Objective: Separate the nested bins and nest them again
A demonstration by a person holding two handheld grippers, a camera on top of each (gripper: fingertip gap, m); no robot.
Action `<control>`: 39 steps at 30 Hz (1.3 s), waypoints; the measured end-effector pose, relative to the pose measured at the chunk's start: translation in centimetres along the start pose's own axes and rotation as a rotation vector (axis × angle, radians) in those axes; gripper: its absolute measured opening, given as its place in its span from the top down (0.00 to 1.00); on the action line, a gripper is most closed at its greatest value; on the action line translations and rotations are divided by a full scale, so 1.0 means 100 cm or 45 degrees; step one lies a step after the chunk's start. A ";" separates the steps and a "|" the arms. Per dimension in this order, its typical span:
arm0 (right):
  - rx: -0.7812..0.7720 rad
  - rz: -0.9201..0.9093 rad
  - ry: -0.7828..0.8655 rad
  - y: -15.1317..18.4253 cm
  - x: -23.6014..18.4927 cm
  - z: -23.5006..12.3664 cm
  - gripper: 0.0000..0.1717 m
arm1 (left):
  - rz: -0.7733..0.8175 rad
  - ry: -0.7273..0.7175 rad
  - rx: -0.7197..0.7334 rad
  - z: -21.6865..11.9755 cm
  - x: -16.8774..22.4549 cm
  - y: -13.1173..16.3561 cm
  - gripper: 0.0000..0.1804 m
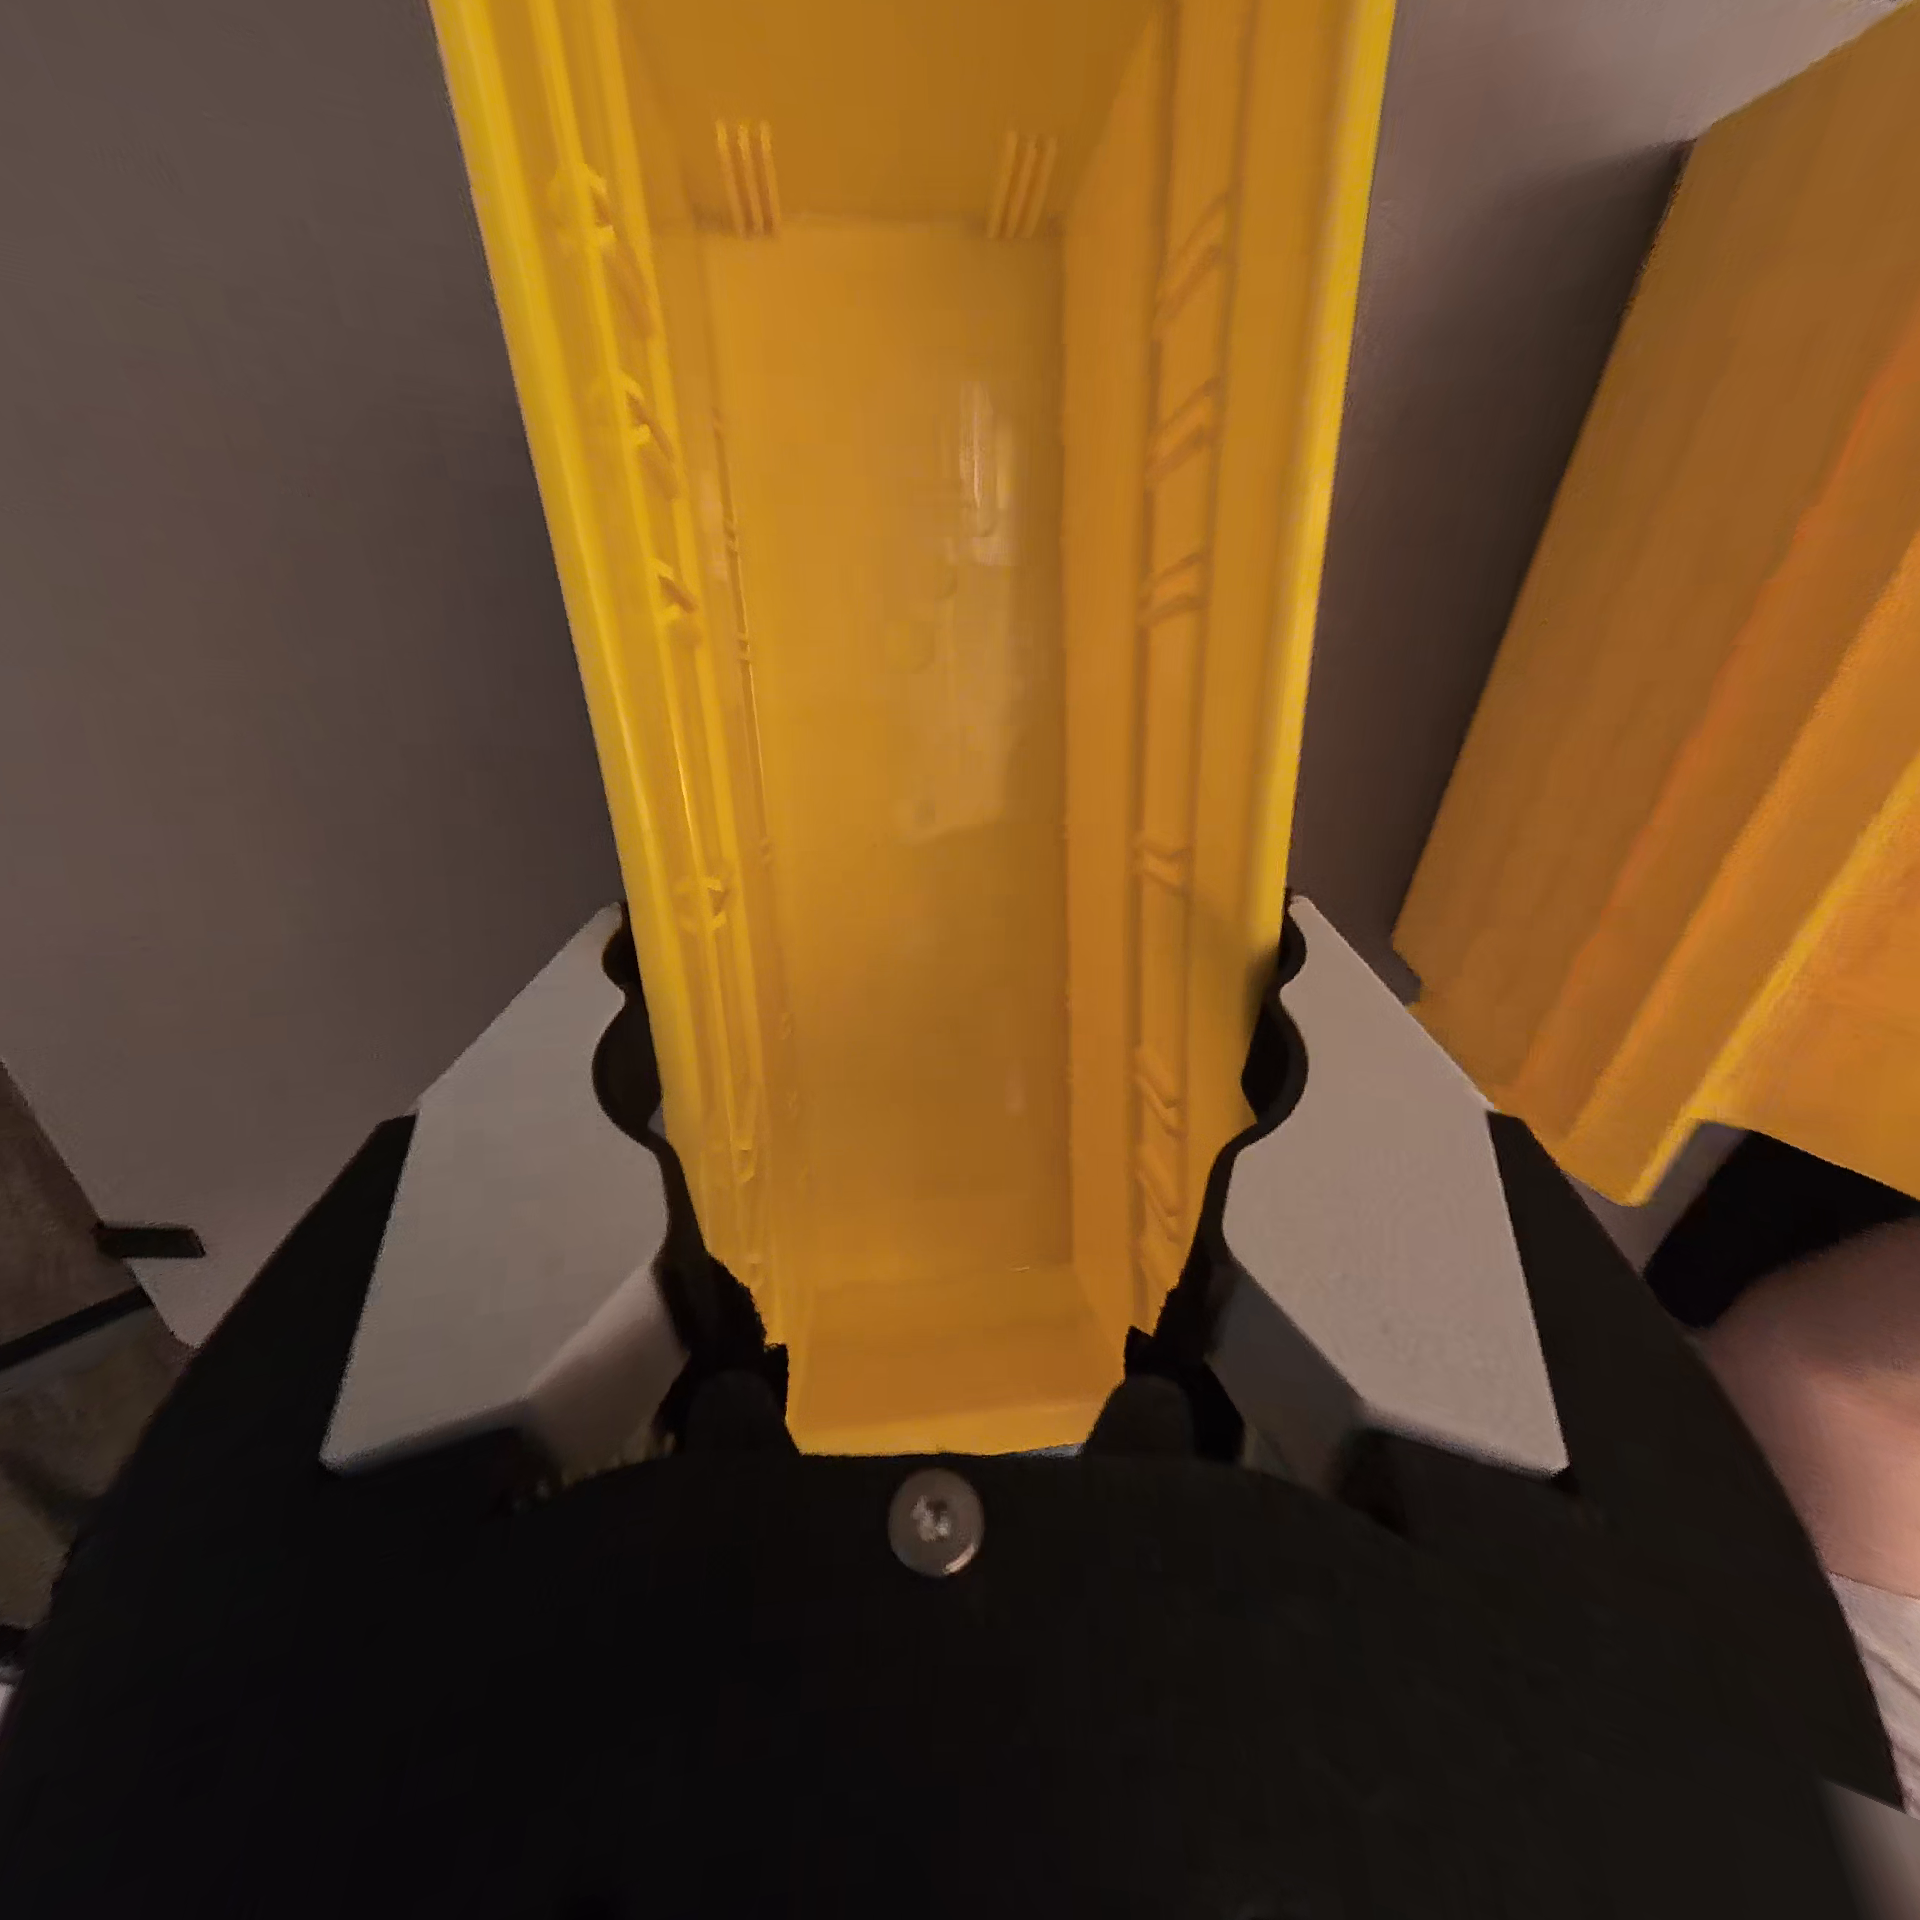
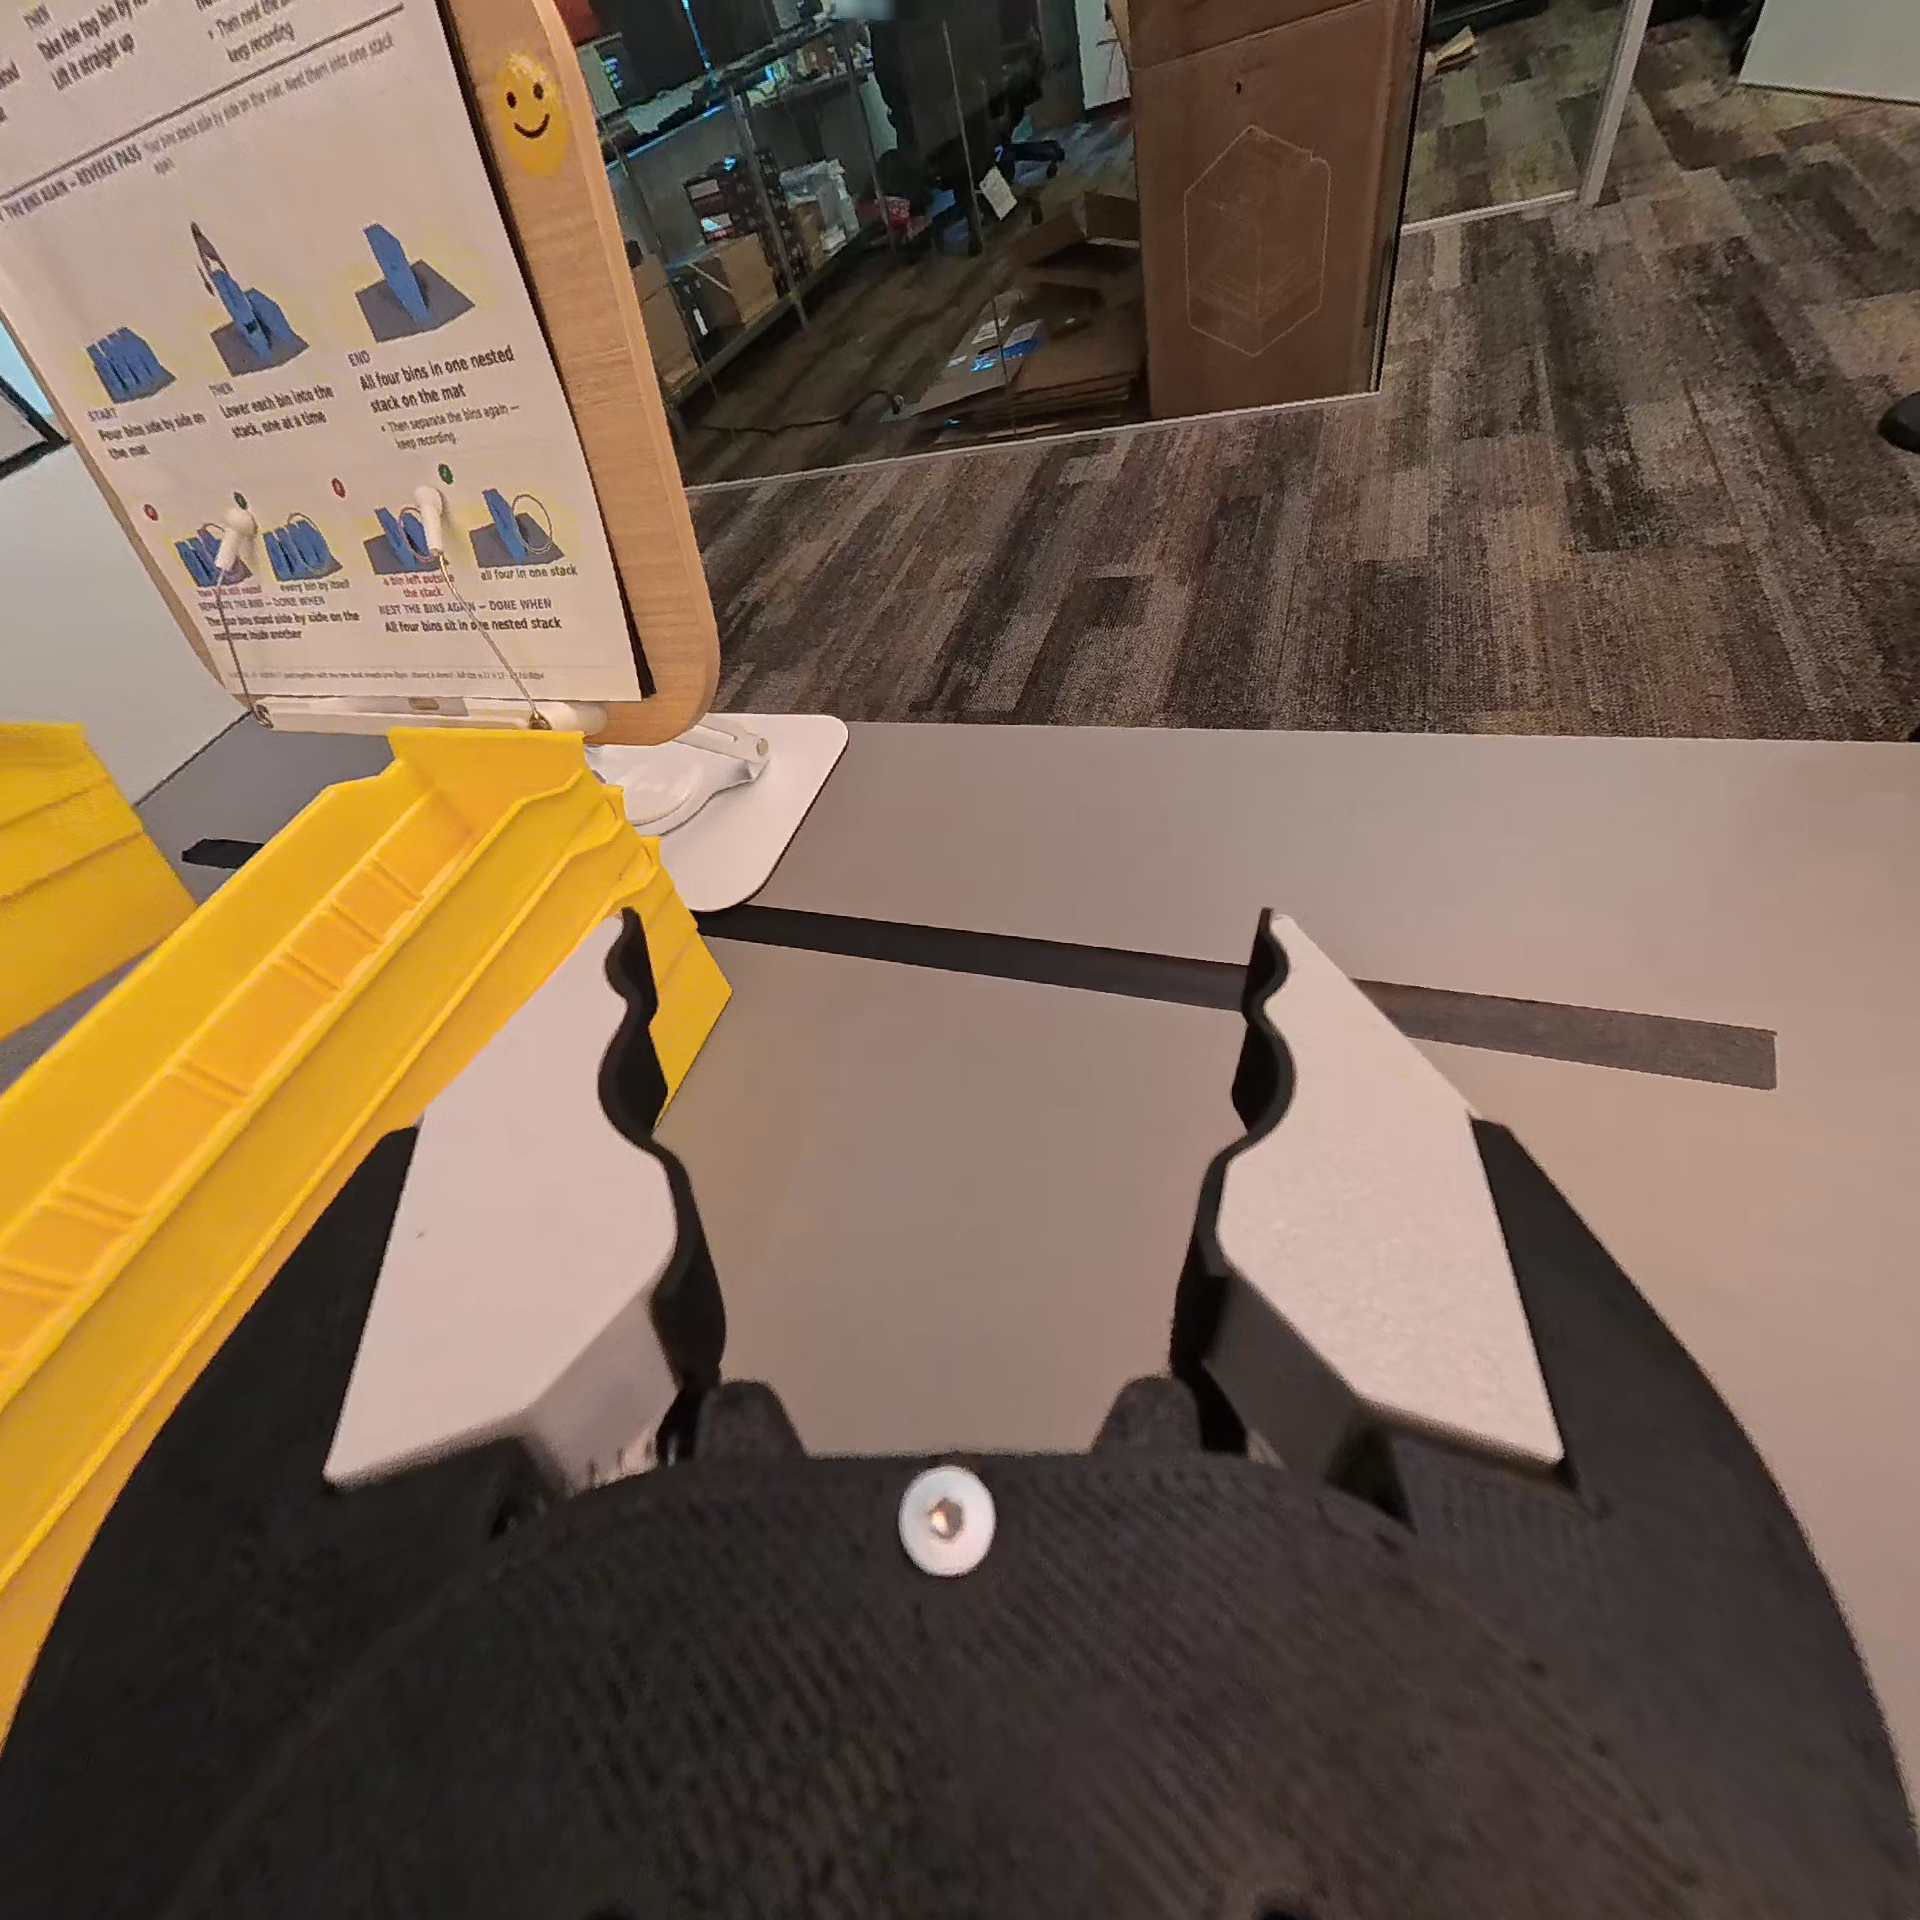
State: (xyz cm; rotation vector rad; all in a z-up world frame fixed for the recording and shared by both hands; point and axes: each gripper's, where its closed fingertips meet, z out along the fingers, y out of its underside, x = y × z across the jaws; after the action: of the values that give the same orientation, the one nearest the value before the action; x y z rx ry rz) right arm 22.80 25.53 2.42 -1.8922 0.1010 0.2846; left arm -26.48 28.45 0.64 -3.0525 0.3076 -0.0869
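In the left wrist view my left gripper [image 1: 956,914] is shut on a long yellow bin [image 1: 914,675]. Both pads press on its outer side walls, and I look into its open inside. A second yellow bin [image 1: 1662,675] lies tilted to the right of it. In the right wrist view my right gripper [image 2: 948,920] is open and empty above the dark mat [image 2: 935,1195]. A yellow bin [image 2: 312,1018] lies just left of its left finger [image 2: 520,1195], outside the jaws. Part of another yellow bin [image 2: 62,852] shows at the far left.
A wooden board with an instruction sheet [image 2: 312,364] stands on a white base [image 2: 748,821] at the back left of the grey table [image 2: 1351,831]. Beyond the table's far edge is carpet floor [image 2: 1351,571]. A person's arm [image 1: 1818,1403] is at the right edge.
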 end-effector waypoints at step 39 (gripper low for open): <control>0.022 0.129 -0.184 -0.004 -0.020 -0.008 0.34 | 0.115 0.107 0.205 0.032 0.251 -0.020 0.33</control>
State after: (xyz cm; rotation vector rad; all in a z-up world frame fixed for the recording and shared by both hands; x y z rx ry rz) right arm 21.02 24.75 3.51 -1.8461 0.1016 0.4875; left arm -1.37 25.59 -1.19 -2.8760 0.4216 -0.2238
